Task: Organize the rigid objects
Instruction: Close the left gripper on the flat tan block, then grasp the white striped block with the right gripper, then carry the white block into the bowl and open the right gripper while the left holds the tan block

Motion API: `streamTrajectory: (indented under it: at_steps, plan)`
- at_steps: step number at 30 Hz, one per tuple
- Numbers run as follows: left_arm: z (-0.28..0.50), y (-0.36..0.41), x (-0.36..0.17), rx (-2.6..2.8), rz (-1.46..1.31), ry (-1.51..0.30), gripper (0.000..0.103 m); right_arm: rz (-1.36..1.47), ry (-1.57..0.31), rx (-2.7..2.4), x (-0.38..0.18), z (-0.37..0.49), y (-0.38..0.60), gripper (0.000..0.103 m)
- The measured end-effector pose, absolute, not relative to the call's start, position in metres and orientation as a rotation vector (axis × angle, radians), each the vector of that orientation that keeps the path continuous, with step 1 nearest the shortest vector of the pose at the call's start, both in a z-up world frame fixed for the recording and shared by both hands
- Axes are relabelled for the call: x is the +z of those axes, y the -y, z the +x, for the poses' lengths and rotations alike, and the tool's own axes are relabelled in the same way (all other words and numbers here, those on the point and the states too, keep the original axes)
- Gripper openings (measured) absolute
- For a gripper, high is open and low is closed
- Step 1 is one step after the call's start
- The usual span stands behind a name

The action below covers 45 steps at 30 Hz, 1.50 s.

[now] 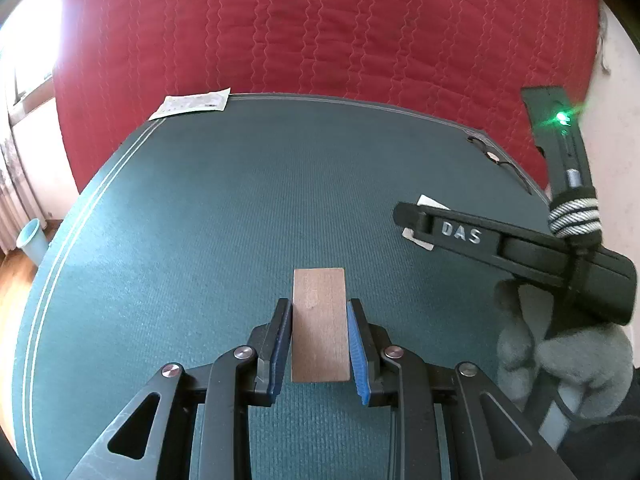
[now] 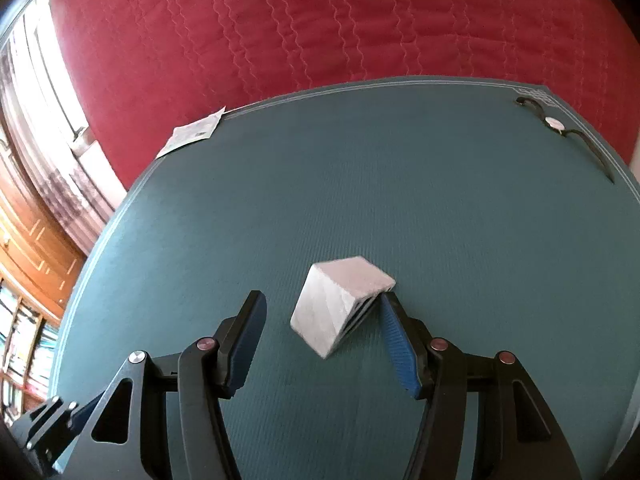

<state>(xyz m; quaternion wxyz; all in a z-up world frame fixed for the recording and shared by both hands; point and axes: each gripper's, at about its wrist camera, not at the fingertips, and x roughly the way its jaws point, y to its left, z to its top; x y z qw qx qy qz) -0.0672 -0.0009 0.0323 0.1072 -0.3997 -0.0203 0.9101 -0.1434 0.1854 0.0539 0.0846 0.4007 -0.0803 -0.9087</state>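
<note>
In the left wrist view a flat brown wooden block lies between the blue pads of my left gripper, which is closed against its two long sides over the green mat. In the right wrist view a white ribbed block sits tilted on the mat between the fingers of my right gripper. That gripper is open: the right pad touches the block's edge, the left pad stands apart. The right gripper also shows in the left wrist view, at the right, over the white block.
A paper slip lies at the mat's far left corner. A wristwatch lies at the far right corner. A red quilted bed lies beyond the mat. A light blue cup stands off the mat's left edge.
</note>
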Motion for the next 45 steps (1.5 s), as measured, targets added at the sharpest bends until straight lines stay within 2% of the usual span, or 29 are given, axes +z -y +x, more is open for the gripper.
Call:
streamTrajectory:
  at_steps: [5, 9, 15, 45]
  plan:
    - [-0.067, -0.001, 0.032, 2.678, -1.182, 0.063, 0.029, 1.194, 0.159, -2.748, 0.053, -0.15, -0.18, 0.055]
    - [-0.068, -0.002, 0.031, 2.678, -1.186, 0.066, 0.029, 1.193, 0.116, -2.778, 0.053, -0.151, -0.179, 0.044]
    - [-0.066, -0.003, 0.029, 2.676, -1.185, 0.064, 0.029, 1.191, 0.125, -2.766, 0.055, -0.147, -0.184, 0.035]
    - [-0.061, -0.007, 0.038, 2.656, -1.149, 0.035, 0.029, 1.098, 0.17, -2.718, 0.079, -0.03, -0.222, 0.035]
